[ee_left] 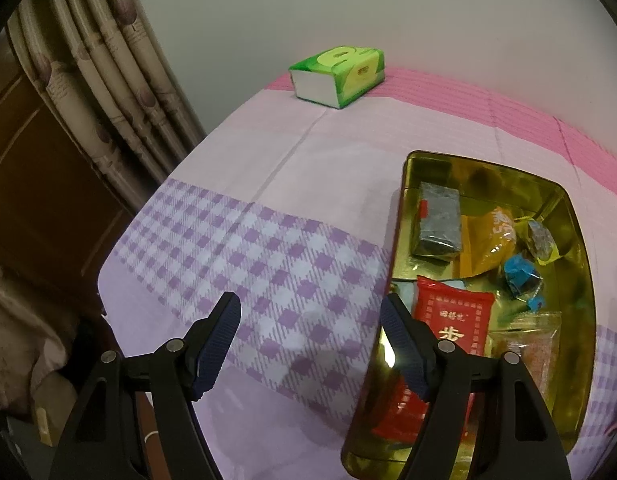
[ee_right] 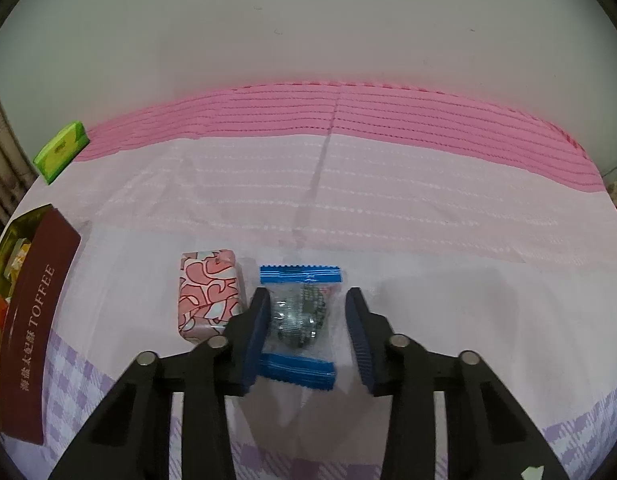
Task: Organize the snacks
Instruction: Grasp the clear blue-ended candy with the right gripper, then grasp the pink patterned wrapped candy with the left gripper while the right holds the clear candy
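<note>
Right gripper (ee_right: 306, 334) jaws wide, straddling a clear blue-ended candy packet (ee_right: 298, 326) flat on the pink-and-lilac tablecloth (ee_right: 428, 208); no squeeze visible. Pink heart-patterned wrapped block (ee_right: 208, 300) just beside it on the left. Left gripper (ee_left: 310, 342) jaws wide, empty, over the cloth beside the gold-lined maroon "TOFFEE" tin (ee_left: 404, 168) holding assorted snacks. Green tissue pack (ee_left: 338, 76) at far edge.

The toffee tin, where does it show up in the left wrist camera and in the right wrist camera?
Left wrist: the toffee tin fills the lower right, open, gold inside, snacks in it.
Right wrist: at the far left edge, its maroon TOFFEE wall facing the camera.
Shared landmark: the green tissue pack by the wall.
</note>
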Motion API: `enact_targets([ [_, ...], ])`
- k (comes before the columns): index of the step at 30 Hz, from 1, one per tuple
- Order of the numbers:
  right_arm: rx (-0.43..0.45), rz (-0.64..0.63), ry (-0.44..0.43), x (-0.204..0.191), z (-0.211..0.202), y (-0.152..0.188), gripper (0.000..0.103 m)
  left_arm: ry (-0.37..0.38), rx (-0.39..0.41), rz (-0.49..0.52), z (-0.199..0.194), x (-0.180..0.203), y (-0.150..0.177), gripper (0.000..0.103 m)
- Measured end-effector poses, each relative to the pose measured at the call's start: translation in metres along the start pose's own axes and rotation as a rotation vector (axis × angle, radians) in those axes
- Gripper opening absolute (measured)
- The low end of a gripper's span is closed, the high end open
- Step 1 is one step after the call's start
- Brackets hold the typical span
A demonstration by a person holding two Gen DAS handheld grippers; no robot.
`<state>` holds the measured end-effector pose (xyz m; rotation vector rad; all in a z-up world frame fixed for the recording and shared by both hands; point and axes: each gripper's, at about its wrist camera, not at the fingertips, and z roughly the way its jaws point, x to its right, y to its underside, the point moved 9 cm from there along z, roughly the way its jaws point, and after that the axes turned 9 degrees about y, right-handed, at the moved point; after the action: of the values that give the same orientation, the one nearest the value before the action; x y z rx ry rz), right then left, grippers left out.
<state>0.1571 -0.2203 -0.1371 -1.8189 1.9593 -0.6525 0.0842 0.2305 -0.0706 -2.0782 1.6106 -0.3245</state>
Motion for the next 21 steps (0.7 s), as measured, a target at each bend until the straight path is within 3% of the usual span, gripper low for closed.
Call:
enact_targets([
  [6,0.005,0.014,-0.033,0.002,-0.002,0.002,0.024,0.010,0.048,0.028,-0.021,0.022,-0.010,0.073],
  [11,0.013,0.014,-0.011,0.016,-0.003,0.003,0.024,0.045,0.071,0.077,-0.038,0.052,-0.020,0.073],
  [21,0.017,0.037,0.074,0.064,0.000,0.005,0.023,0.197,0.048,0.214,-0.047,0.154,-0.022,0.073],
])
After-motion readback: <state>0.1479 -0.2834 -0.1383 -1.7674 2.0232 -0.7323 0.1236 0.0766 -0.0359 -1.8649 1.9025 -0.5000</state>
